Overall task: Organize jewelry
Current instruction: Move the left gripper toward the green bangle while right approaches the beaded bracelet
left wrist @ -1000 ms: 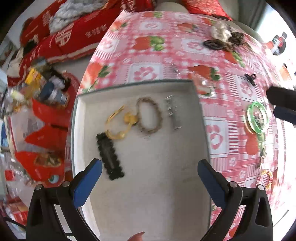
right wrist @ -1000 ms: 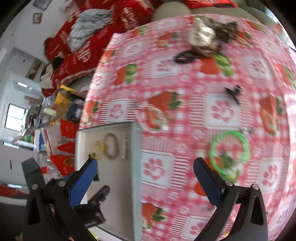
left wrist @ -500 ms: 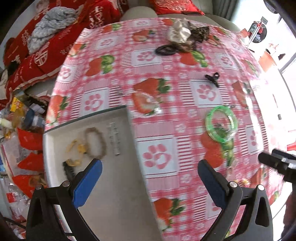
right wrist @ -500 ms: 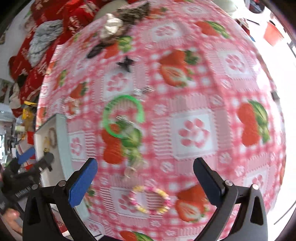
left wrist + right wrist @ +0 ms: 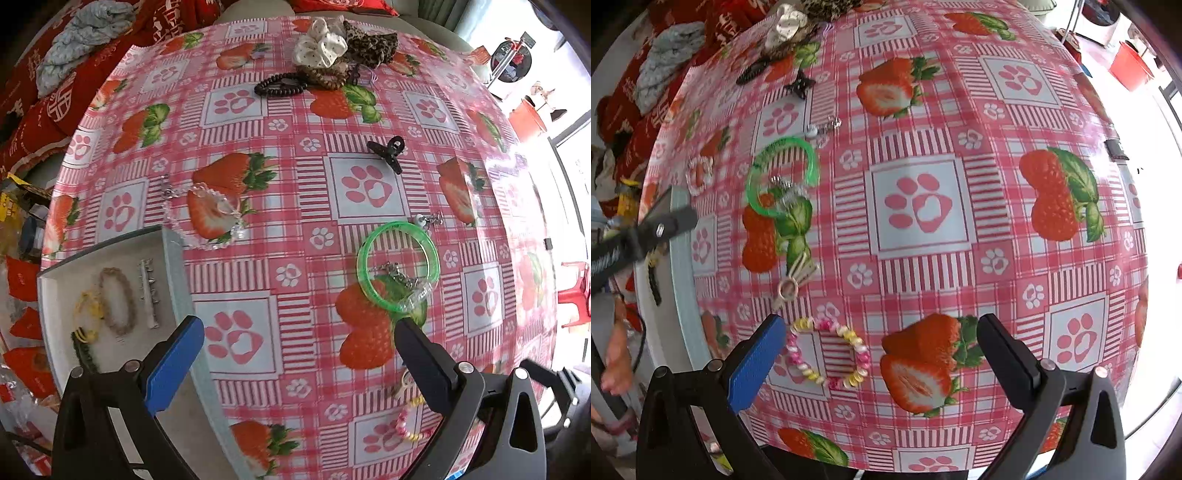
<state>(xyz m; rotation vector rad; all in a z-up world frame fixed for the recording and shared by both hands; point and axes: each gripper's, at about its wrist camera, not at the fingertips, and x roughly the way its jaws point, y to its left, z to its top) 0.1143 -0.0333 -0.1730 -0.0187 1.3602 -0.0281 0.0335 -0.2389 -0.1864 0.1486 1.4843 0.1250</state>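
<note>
At the left of the left wrist view, a grey tray [image 5: 173, 258] sits on the strawberry tablecloth [image 5: 369, 184]. In it, from left to right, lie a black clip [image 5: 84, 352] and a yellow cord [image 5: 88, 314], a brown bead bracelet [image 5: 118, 301] and a silver bar [image 5: 148, 291], each apart from the tray wall. Just beyond the tray's far corner a clear bead bracelet [image 5: 207, 214] lies on the cloth. The left gripper [image 5: 295, 354] hangs over the cloth with its jaws wide apart and nothing between them. The green bangle [image 5: 398, 266], with a silver chain [image 5: 400, 275] across it, lies just past the right fingertip. Farther off are a black claw clip [image 5: 388, 151], a dark bead bracelet [image 5: 280, 85] and scrunchies [image 5: 321, 48].

In the right wrist view the tray rim [image 5: 683, 280] shows at the left, with the left gripper's black finger over it. The right gripper [image 5: 882, 350] is also spread wide and empty. A pink-and-yellow bracelet [image 5: 827, 354] lies on the cloth between its fingers, close to the blue left pad [image 5: 753, 365]. A small ring charm [image 5: 788, 288] lies just beyond, and the green bangle [image 5: 783, 173] farther up.
</note>
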